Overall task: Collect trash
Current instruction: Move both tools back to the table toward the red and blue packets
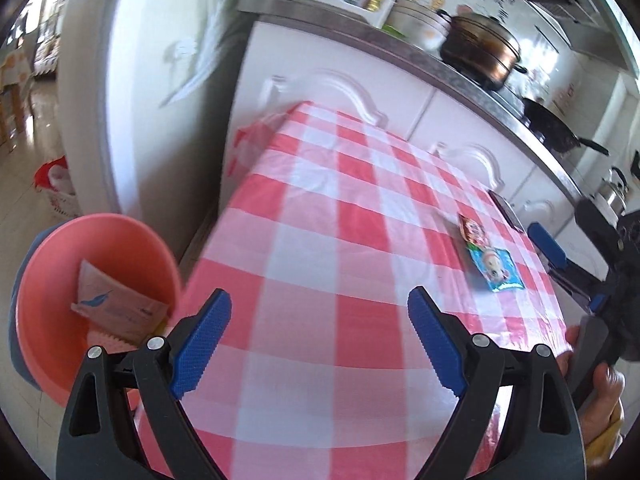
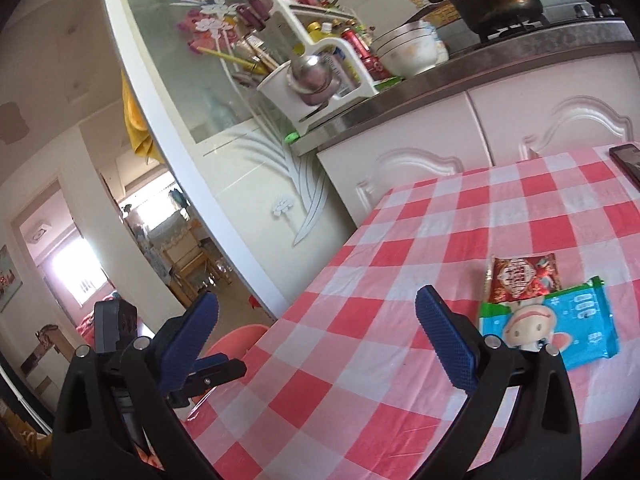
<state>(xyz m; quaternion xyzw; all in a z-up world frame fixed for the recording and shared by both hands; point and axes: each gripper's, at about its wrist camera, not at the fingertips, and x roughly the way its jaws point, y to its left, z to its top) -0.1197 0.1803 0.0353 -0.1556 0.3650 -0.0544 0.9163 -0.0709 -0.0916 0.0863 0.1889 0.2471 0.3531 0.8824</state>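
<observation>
A red snack wrapper and a blue wrapper with a cartoon face lie side by side on the red-and-white checked tablecloth; both show in the left wrist view, red and blue. A pink bin beside the table's left edge holds a pale packet. My left gripper is open and empty above the table's near edge. My right gripper is open and empty, left of the wrappers; it shows in the left wrist view at the right.
White cabinets and a counter with a pot, a pan, bowls and a dish rack stand behind the table. A dark phone lies at the table's far edge. A glass door stands at the left.
</observation>
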